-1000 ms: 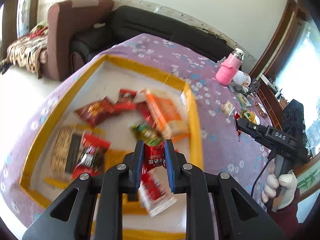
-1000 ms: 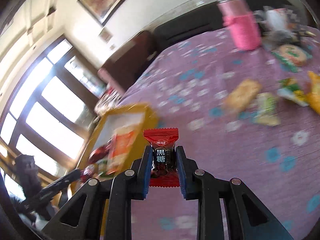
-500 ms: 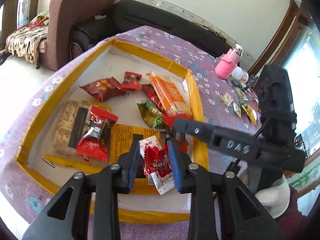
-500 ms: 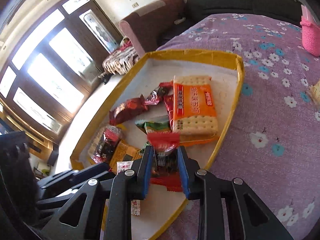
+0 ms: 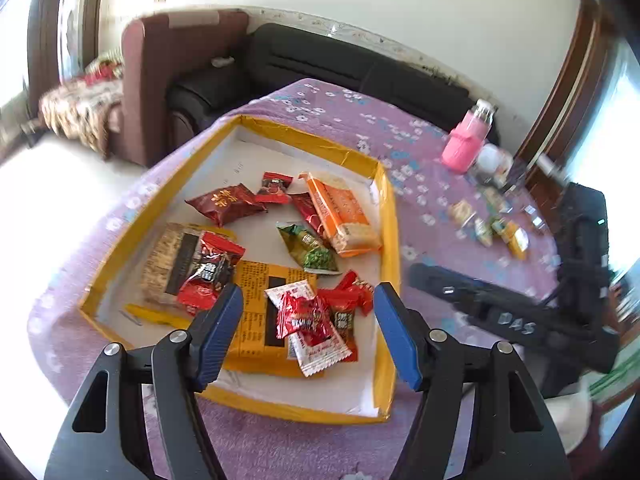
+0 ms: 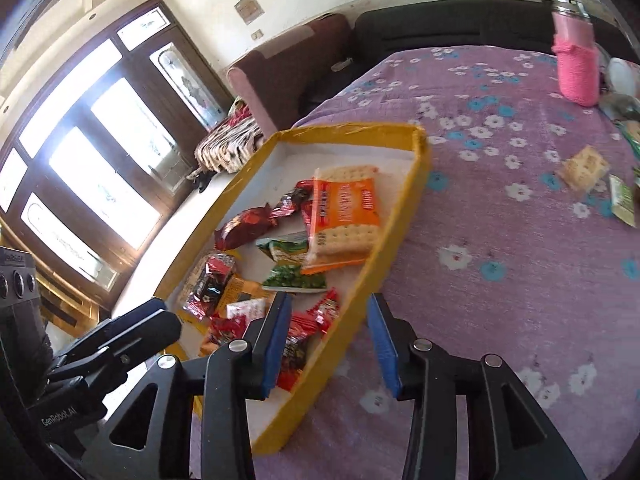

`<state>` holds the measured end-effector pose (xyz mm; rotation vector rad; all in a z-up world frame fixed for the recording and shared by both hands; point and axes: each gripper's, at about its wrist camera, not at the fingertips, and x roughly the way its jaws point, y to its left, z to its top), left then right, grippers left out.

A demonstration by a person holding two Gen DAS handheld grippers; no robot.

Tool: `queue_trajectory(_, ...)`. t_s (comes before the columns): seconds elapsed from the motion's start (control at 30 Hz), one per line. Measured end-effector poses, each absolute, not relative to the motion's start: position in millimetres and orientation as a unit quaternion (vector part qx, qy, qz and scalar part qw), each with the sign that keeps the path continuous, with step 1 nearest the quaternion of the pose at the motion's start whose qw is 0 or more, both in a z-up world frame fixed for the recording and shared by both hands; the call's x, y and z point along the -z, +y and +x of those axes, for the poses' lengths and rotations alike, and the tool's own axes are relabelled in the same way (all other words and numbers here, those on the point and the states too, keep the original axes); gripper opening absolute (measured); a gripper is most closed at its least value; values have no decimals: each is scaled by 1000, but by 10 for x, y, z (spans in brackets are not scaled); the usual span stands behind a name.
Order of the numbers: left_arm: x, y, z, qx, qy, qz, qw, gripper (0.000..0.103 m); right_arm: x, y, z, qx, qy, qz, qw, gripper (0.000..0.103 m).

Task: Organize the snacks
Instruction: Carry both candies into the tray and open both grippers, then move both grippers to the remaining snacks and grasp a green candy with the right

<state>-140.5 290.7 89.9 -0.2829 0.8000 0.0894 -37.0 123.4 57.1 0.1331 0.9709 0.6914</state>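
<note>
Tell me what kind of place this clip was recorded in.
Most likely a home living room: a black sofa and a brown armchair stand behind a table with a purple floral cloth, and framed pictures hang on the wall.

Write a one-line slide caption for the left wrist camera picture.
Open left gripper poised above a yellow-rimmed tray of snack packets, a red-and-white candy packet lying between its blue fingers.
</note>
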Motion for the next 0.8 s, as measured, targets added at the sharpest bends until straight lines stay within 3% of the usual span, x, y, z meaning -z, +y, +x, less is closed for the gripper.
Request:
queue_trajectory(0.47, -1050, 2207, -1428, -72, 383, -13, 921, 67, -490, 166, -404, -264, 451, 118, 844, 47)
queue_trajectory(0.8, -1148, 1987, -1273, 5, 394, -47, 918, 67, -463, -346, -407, -227, 447, 131, 855, 48)
